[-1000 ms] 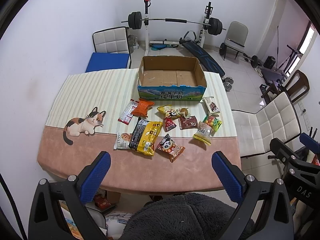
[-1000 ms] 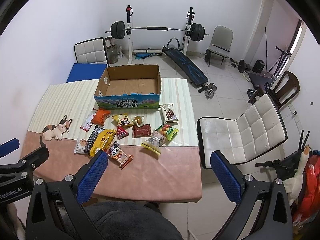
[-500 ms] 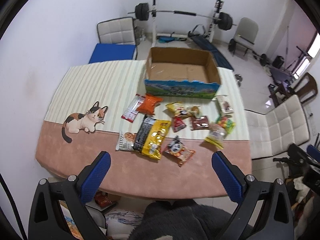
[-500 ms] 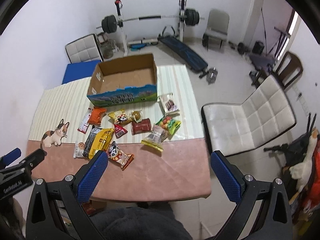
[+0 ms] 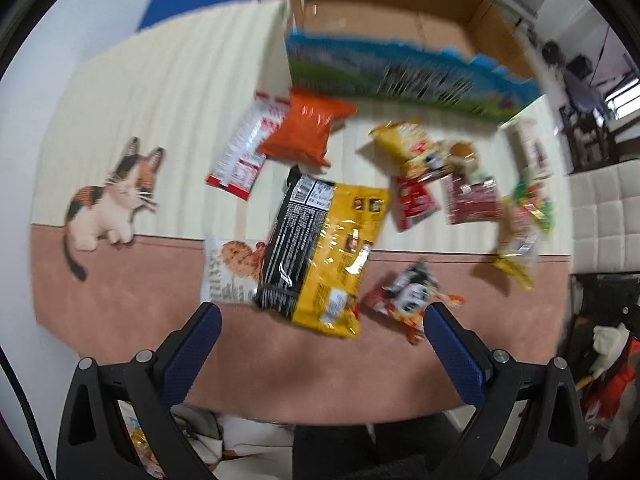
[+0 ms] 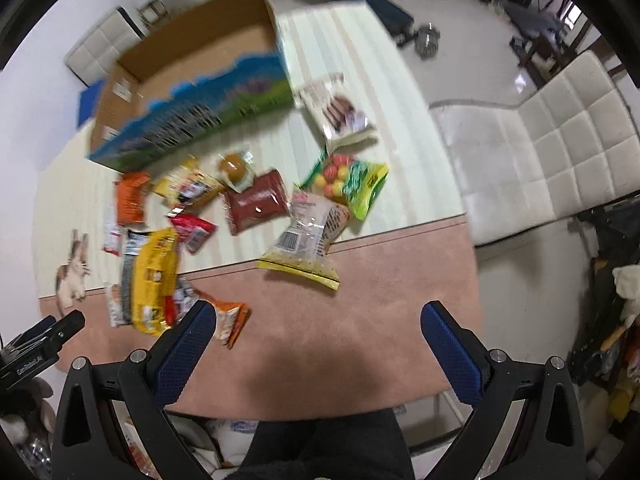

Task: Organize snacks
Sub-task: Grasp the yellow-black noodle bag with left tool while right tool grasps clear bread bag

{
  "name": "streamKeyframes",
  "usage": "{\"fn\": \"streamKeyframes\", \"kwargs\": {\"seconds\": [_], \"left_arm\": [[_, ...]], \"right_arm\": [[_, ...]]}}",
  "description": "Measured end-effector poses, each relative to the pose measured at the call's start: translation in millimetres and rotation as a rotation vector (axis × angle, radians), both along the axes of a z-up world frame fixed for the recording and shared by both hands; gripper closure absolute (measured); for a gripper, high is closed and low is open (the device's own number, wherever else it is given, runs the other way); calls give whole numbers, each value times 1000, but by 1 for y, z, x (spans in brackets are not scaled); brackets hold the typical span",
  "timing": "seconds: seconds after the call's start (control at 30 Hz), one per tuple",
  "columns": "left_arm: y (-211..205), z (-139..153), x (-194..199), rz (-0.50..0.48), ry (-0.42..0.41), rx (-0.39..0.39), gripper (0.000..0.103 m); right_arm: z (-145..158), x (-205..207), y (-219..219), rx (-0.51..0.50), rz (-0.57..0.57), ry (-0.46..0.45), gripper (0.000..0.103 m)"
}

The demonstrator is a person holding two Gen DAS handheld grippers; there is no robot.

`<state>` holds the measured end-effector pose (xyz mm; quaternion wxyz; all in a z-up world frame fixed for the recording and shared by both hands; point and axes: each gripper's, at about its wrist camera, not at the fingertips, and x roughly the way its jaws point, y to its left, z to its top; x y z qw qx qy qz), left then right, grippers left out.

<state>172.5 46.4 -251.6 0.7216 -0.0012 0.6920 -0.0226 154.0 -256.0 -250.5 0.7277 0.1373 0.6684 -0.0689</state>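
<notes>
Cardboard box [image 5: 400, 28] sat empty behind the scattered snack packets [image 5: 324, 248]. You held your left gripper [image 5: 320, 320] and right gripper [image 6: 318, 318] spread wide, gripping nothing, above the table's [image 6: 360, 320] pink edge.

An open cardboard box [image 5: 400, 28] with a blue and green printed front stands empty at the far side of the worktop. The snacks lie loose in front of it. An orange packet [image 5: 306, 132] overlaps a red and white wrapper [image 5: 244, 148]. A big yellow and black bag [image 5: 324, 248] lies flat, partly covering a cookie packet [image 5: 228, 268]. Beside it lies a panda packet [image 5: 412, 296]. Farther right are a dark red pouch [image 6: 256, 202], a clear nut bag [image 6: 308, 236], a green candy bag [image 6: 352, 184] and a white sausage packet [image 6: 340, 112].
</notes>
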Motion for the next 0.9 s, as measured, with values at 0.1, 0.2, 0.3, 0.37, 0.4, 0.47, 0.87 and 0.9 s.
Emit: {"fn": "streamKeyframes", "kwargs": {"seconds": [0.1,0.2,0.3,0.37,0.4,0.47,0.87,0.9], "left_arm": [[-5,-51,22,-60,86,-5,0],[-7,-91,33,-96,158,6,0],[-11,-119,36,-138,201,29,0],[-13,-133,36,-155,217,52,0],[-14,-138,36,-161,222,65,0],[-15,-145,35,-168,234,58,0],[3,-164,42,-69,196,3,13],[1,-164,39,-64,192,3,14]], "right_arm": [[-45,19,1,40,1,82,0],[-83,35,1,74,-15,155,0],[-108,46,-2,115,-56,192,0],[-119,53,-6,125,-92,204,0],[-124,56,-6,131,-103,209,0],[-135,63,-8,140,-132,228,0],[-185,68,-3,234,-253,324,50],[-186,67,-1,236,-258,324,52]]}}
